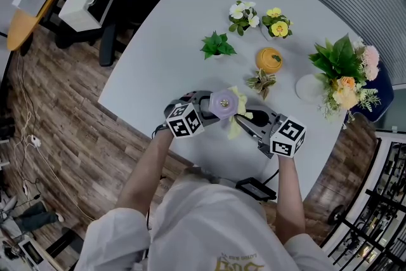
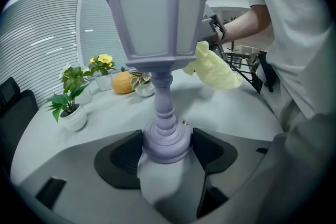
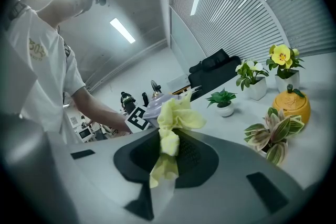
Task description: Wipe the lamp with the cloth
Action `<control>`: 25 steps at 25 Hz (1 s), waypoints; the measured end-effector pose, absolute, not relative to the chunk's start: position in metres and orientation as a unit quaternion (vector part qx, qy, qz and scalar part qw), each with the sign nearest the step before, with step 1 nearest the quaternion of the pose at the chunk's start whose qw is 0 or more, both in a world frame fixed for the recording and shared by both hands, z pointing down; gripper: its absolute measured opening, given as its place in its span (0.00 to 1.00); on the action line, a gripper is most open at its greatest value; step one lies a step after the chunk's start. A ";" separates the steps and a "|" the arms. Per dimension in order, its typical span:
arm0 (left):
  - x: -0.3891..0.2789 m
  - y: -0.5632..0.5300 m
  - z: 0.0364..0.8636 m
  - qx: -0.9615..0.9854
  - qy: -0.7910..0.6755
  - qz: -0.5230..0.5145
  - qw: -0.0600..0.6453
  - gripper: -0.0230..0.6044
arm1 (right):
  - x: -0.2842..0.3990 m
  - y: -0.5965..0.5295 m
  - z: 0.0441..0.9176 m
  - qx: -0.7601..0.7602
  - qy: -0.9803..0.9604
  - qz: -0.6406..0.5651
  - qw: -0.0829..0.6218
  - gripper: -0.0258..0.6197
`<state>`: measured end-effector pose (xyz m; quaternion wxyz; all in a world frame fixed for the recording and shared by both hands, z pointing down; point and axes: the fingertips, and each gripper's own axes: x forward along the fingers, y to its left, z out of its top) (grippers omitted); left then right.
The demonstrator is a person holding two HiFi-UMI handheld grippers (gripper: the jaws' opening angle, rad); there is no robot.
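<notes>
Closest to the person, the left gripper point(image 2: 167, 150) is clenched on the round foot of the purple lamp point(image 2: 157, 39). Its two dark jaws hug the foot from both sides. The lamp stands up straight on the white table point(image 1: 158, 66), near the edge at 6 o'clock.

At 3 o'clock from the lamp, the right gripper point(image 3: 167, 160) pinches the yellow cloth point(image 3: 173, 118) tight. A loose bunch of cloth sticks out past the jaws. It sits right beside the lamp's top part and seems to touch it.

The step looks like wiping the lamp's top. To do it well, the left gripper should hold firm so the lamp does not tip or spin. The right gripper should press softly and slide the loose bunch along each flat side, then over the roof. Only the cloth should touch, not the hard jaws. The lamp looks heavy on top, so a hard push could knock it over.

Farther off, from 12 to 2 o'clock, stand a small green plant point(image 1: 217, 45), an orange pot point(image 1: 269, 59) and a big bunch of flowers point(image 1: 346, 76). They are well apart from the lamp, so there is room to move.
</notes>
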<state>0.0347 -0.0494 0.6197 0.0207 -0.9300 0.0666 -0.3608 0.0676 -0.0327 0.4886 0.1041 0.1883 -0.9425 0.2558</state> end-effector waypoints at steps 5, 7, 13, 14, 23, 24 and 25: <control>0.035 -0.050 0.619 -0.930 0.066 -0.361 0.021 0.52 | 0.067 -0.028 0.485 0.183 -0.944 0.255 0.099 0.14; 0.034 -0.050 0.620 -0.930 0.066 -0.361 0.021 0.52 | 0.066 -0.026 0.484 0.179 -0.945 0.256 0.095 0.14; 0.034 -0.050 0.620 -0.930 0.066 -0.362 0.021 0.52 | 0.064 -0.019 0.481 0.169 -0.947 0.259 0.085 0.14; 0.034 -0.050 0.620 -0.930 0.066 -0.362 0.021 0.51 | 0.063 -0.018 0.481 0.166 -0.948 0.259 0.085 0.14; 0.034 -0.050 0.621 -0.930 0.066 -0.362 0.020 0.52 | 0.057 -0.012 0.479 0.153 -0.950 0.260 0.078 0.14; 0.034 -0.050 0.620 -0.930 0.066 -0.362 0.020 0.52 | 0.056 -0.011 0.479 0.152 -0.950 0.260 0.078 0.14; 0.035 -0.050 0.620 -0.930 0.066 -0.362 0.021 0.52 | 0.055 -0.010 0.478 0.151 -0.950 0.261 0.079 0.14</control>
